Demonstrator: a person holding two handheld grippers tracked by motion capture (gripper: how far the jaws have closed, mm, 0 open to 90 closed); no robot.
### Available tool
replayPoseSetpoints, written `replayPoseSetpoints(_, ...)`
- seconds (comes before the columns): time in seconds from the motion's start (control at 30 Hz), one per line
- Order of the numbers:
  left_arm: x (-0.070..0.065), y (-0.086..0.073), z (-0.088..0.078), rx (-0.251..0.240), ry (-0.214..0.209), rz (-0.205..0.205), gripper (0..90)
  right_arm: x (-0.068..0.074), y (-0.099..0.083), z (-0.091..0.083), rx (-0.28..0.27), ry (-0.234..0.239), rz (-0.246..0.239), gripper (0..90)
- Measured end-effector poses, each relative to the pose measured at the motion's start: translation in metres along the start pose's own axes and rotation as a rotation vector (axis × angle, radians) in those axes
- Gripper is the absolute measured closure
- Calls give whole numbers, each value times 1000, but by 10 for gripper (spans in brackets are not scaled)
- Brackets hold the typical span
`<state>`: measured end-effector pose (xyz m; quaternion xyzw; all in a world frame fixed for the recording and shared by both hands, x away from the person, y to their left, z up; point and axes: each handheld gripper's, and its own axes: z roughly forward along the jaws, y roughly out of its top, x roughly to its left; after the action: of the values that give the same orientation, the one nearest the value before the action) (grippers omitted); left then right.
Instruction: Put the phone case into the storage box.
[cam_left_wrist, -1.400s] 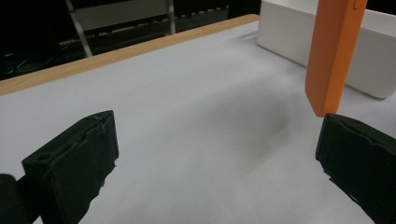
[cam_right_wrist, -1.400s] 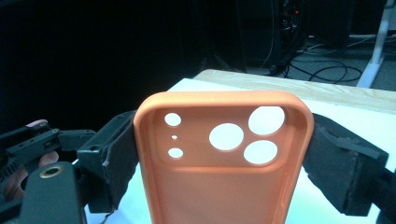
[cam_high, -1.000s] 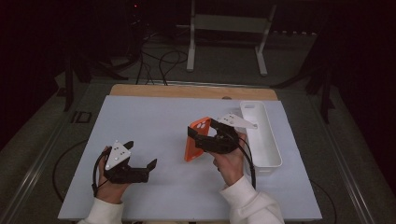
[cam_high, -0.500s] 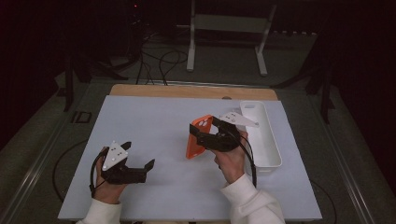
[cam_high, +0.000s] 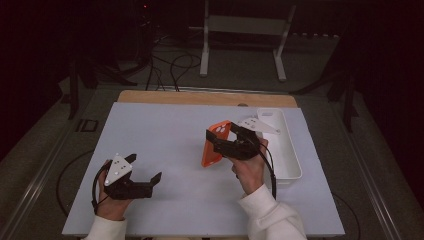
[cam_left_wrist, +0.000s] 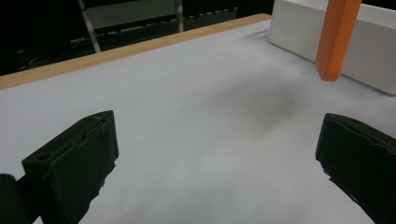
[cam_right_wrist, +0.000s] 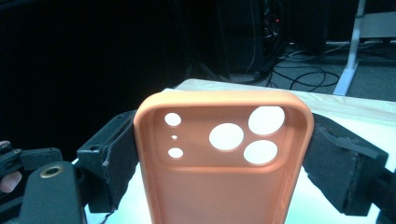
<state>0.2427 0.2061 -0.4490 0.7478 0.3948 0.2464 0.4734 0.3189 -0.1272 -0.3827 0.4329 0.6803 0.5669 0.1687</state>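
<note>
An orange phone case (cam_high: 214, 143) with camera cut-outs is held upright above the white table mat, my right gripper (cam_high: 220, 141) shut on its two long sides. In the right gripper view the orange phone case (cam_right_wrist: 224, 163) sits between the jaws, its open inside facing the camera. My left gripper (cam_high: 145, 175) rests low at the front left of the mat, open and holding nothing. From the left gripper view the orange phone case (cam_left_wrist: 337, 37) hangs at the upper right, beyond my left gripper (cam_left_wrist: 224, 163).
A long white tray (cam_high: 285, 150) lies along the right side of the mat, and the white tray (cam_left_wrist: 327, 32) also appears behind the case. A wooden strip (cam_high: 200, 97) edges the table's far side. Cables and a metal stand are on the floor beyond.
My right gripper has carried the case a little lower and nearer to the person. The left gripper has drifted slightly nearer too.
</note>
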Motion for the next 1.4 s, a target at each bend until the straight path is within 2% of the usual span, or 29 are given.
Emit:
replayPoseSetpoints(0.8,6,-20,-3,-14,2,-10,0,-3,5,2,-4,-13,-2,167)
replayPoseSetpoints(1.4,6,-41,-10,-28,0,16,0,-4,10,0,-16,-19,-2,167)
